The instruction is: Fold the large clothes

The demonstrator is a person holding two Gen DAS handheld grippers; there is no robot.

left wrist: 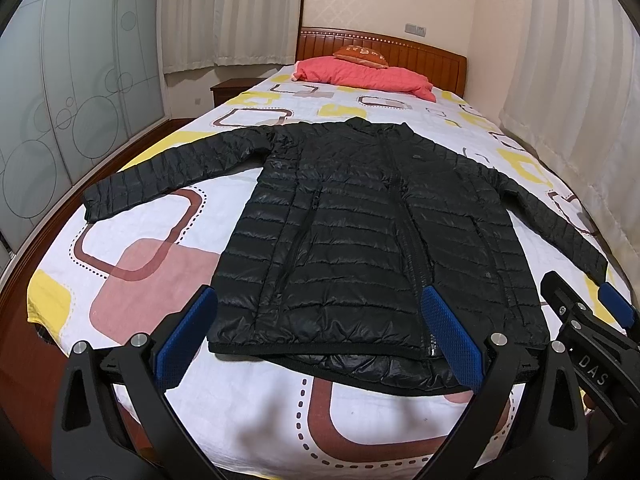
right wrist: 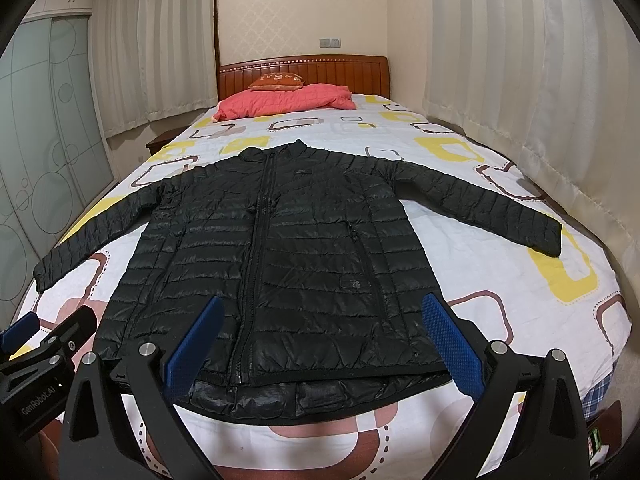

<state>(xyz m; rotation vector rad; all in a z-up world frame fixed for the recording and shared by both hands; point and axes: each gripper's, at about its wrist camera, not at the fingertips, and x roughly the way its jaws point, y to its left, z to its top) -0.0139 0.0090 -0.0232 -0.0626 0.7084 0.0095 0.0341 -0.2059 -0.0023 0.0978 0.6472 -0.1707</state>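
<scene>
A black quilted puffer jacket [left wrist: 372, 240] lies flat, front up and zipped, on the bed, both sleeves spread out to the sides; it also shows in the right wrist view [right wrist: 288, 264]. My left gripper [left wrist: 320, 328] is open and empty, its blue pads above the jacket's hem, left of centre. My right gripper [right wrist: 324, 340] is open and empty, hovering over the hem near the zip. The right gripper also shows at the right edge of the left wrist view [left wrist: 588, 312]. The left gripper shows at the left edge of the right wrist view [right wrist: 36, 344].
The bed [left wrist: 132, 264] has a white sheet with pink, brown and yellow shapes. A pink quilt [left wrist: 360, 76] and an orange pillow [left wrist: 360, 56] lie at the wooden headboard [left wrist: 424, 56]. Curtains [left wrist: 580, 112] hang on the right, frosted sliding doors [left wrist: 60, 120] stand on the left.
</scene>
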